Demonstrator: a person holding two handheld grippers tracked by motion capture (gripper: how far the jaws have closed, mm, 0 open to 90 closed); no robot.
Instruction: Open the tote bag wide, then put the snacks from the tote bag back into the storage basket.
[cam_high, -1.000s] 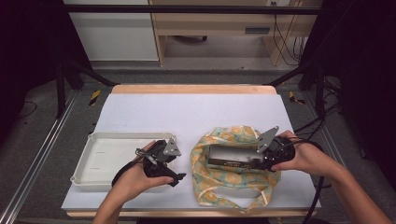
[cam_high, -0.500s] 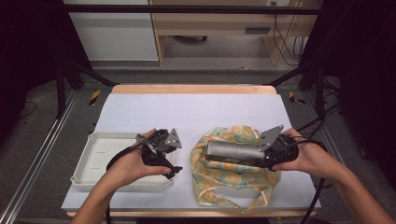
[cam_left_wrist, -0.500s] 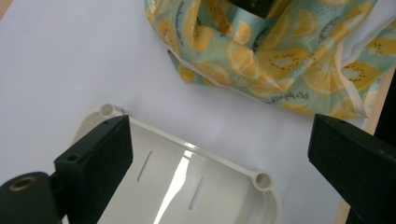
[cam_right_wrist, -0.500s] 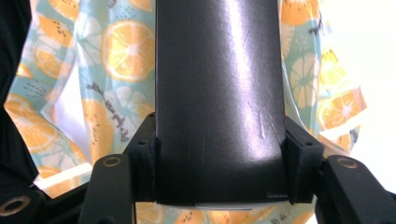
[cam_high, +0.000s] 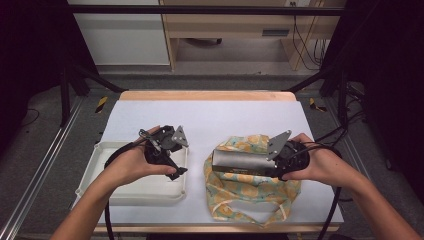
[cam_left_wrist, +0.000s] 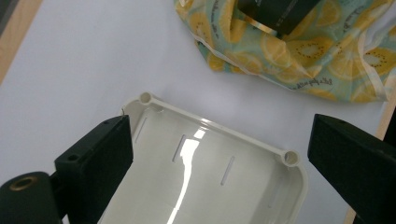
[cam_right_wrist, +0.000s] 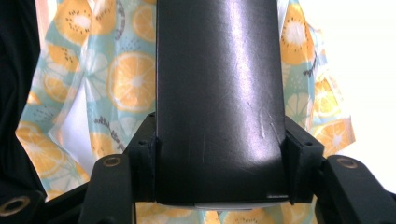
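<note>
In the high view, a dark, glossy, oblong box (cam_high: 242, 161) was held level by the right gripper (cam_high: 280, 159), just above a crumpled cloth bag printed with orange slices (cam_high: 245, 187) on the white table cover (cam_high: 220, 120). It was probably kept there because it belonged with the bag. The left gripper (cam_high: 172, 155) was held over a shallow white plastic tray (cam_high: 145, 192), with nothing carried.

In the left gripper view, the black jaws were seen wide apart and empty, with the tray (cam_left_wrist: 205, 177) below and the bag (cam_left_wrist: 299, 51) farther off.

In the right gripper view, the box (cam_right_wrist: 219, 102) was clamped by both sides between the jaws, about half open, above the bag (cam_right_wrist: 126, 79).
</note>
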